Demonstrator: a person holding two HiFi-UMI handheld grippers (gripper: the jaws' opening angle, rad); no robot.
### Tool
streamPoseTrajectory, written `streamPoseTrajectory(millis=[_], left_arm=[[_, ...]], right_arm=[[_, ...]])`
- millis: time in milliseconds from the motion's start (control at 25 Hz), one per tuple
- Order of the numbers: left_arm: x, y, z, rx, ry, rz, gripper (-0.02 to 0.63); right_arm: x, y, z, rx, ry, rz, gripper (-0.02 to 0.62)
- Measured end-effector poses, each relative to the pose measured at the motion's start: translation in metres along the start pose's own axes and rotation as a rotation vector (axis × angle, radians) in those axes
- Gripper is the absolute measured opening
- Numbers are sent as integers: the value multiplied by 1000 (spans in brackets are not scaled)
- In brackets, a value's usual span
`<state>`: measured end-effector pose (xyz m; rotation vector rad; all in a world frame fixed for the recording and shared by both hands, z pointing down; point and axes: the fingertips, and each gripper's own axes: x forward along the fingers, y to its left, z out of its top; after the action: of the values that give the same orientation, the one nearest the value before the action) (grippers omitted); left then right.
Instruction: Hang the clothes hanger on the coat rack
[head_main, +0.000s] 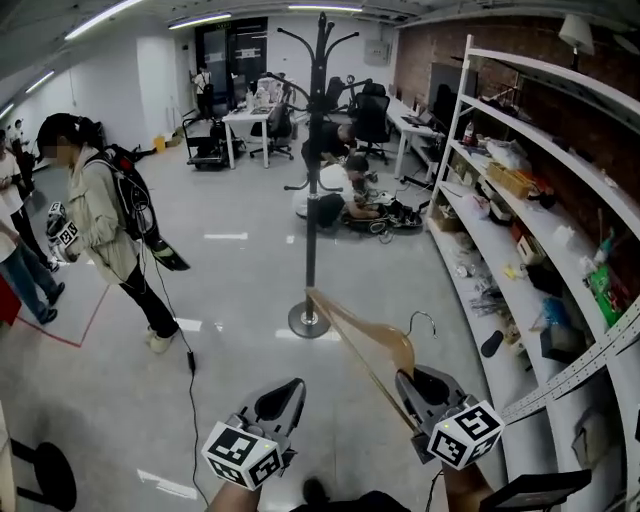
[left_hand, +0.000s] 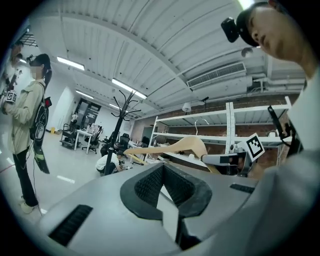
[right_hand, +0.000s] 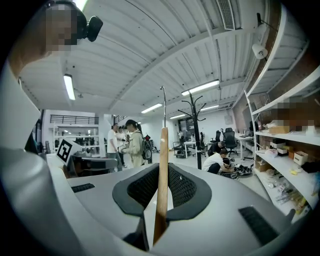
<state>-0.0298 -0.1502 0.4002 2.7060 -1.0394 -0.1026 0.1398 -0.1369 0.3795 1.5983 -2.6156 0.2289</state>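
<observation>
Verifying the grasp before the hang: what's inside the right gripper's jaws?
The wooden hanger, seen edge-on, is pinched between the jaws of the right gripper. Its metal hook stands free above. How far the wood reaches below the pads can't be seen, because the gripper body covers it.

Person with backpack (head_main: 100, 215) stands well left of the fingers (head_main: 283, 400). Shelving (head_main: 560, 74) runs along their right. Crouching person (head_main: 350, 182), desk (head_main: 245, 118), office chair (head_main: 372, 115) far ahead.
</observation>
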Motion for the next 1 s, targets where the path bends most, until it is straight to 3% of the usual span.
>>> streamPoseTrajectory(millis=[320,440,640,1000], left_arm=[[33,48,4,-11,3,6,0],[53,67,-1,-13,29,27,0],[125,98,14,-24,37,12,0],[241,158,46,20,33,93,0]], right_arm=[[65,-17,3,-50,26,1,54],[94,-34,-3,-16,29,34,54],[149,-88,4,15,2,62,54],[246,-178,41,-9,-8,159,54]])
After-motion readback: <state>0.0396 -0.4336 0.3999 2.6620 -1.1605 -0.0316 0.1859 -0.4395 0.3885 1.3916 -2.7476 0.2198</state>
